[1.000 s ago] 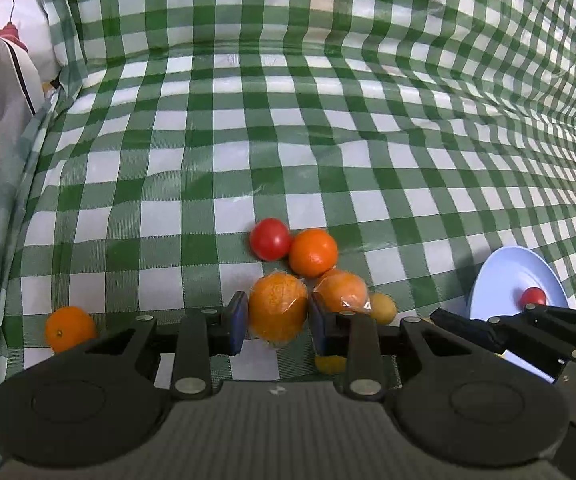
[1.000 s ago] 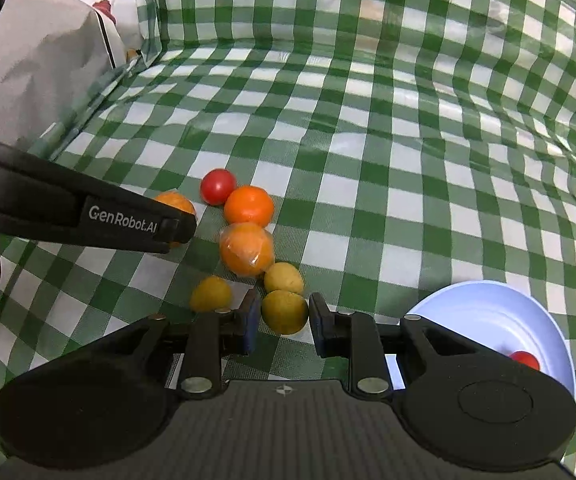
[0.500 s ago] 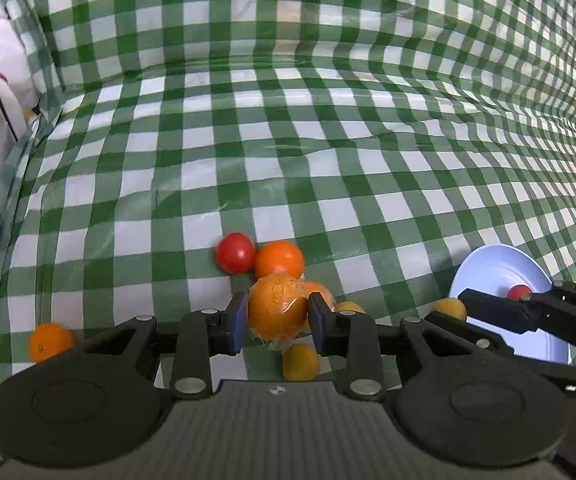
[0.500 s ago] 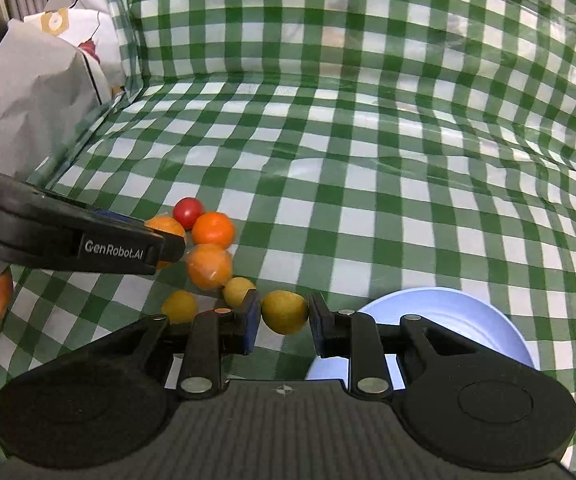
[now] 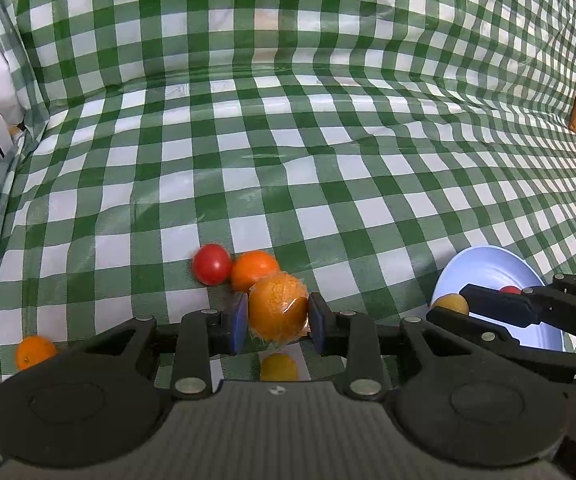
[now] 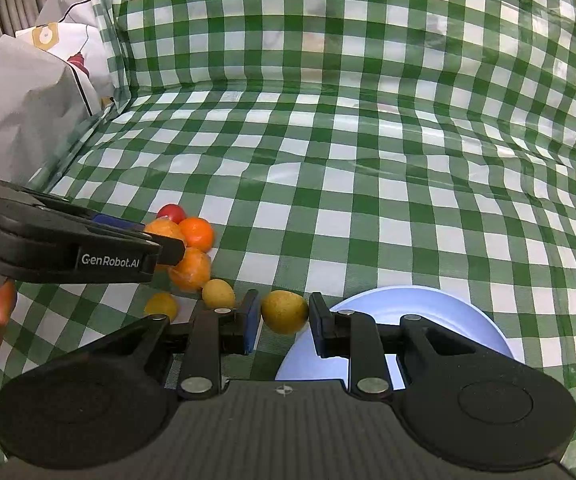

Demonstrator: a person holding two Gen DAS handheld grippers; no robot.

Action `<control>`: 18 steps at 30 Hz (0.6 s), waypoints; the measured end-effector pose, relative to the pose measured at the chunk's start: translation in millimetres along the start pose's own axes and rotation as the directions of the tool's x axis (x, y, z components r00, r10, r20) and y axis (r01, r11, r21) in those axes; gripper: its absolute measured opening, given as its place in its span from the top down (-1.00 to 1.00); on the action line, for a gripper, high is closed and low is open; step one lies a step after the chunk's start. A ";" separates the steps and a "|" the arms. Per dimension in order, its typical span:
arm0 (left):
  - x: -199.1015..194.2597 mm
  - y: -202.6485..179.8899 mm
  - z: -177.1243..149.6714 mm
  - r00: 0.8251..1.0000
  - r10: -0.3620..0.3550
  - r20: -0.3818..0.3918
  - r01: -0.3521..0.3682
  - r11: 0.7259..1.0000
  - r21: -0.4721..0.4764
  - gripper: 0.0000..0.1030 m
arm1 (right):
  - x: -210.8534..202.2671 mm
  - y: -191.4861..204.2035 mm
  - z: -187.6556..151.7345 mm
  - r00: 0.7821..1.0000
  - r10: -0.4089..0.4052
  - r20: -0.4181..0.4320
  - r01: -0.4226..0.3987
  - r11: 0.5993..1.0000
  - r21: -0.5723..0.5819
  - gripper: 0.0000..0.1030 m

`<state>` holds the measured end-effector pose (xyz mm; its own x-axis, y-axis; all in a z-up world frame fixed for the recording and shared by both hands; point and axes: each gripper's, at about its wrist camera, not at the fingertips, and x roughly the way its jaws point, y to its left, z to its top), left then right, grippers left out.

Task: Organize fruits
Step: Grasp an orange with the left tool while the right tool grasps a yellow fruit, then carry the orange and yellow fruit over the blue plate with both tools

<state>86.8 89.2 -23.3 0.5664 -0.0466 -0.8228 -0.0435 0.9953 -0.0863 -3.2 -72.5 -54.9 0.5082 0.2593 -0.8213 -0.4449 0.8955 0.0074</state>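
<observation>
My left gripper (image 5: 276, 322) is shut on a wrapped orange (image 5: 278, 307), held just above the checked cloth. Behind it lie a red tomato (image 5: 211, 264) and a bare orange (image 5: 254, 270); a small yellow fruit (image 5: 279, 367) shows below the jaws. My right gripper (image 6: 282, 319) is shut on a small yellow-green fruit (image 6: 284, 311), lifted at the left rim of the pale blue plate (image 6: 428, 312). In the left wrist view that fruit (image 5: 450, 304) hangs by the plate (image 5: 484, 272), which holds a red tomato (image 5: 510, 289).
A green-and-white checked cloth (image 6: 368, 184) covers the surface and rises at the back. A lone orange (image 5: 33, 352) lies far left. Another wrapped orange (image 6: 191, 270) and two small yellow fruits (image 6: 218, 293) remain in the pile. Grey and white bags (image 6: 27, 112) stand at left.
Both grippers lifted their fruits off the cloth. The right one carried the yellow-green fruit rightward from the pile to the plate's rim; the left rose slightly with the wrapped orange.
</observation>
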 end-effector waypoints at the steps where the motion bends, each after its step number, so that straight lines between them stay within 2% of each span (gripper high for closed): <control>1: -0.7 -0.7 0.4 1.000 -0.002 0.001 0.002 1.000 0.002 0.31 | -0.4 -0.2 0.2 1.000 -0.001 0.001 0.001 1.000 0.002 0.47; 11: -21.8 -14.8 4.3 0.999 -0.039 0.032 0.038 0.999 0.037 0.31 | -11.1 -7.1 4.4 1.000 -0.018 0.012 0.017 1.000 0.012 0.47; 18: -26.7 -47.2 -2.5 0.996 -0.079 0.031 0.075 0.992 0.103 0.31 | -19.3 -22.9 -0.1 0.998 -0.056 0.019 0.055 0.998 0.035 0.47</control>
<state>71.6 43.3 1.3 0.5934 -0.1223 -0.7955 0.0841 0.9924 -0.0898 -2.9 -98.0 -39.4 0.5466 0.2158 -0.8091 -0.3898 0.9207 -0.0178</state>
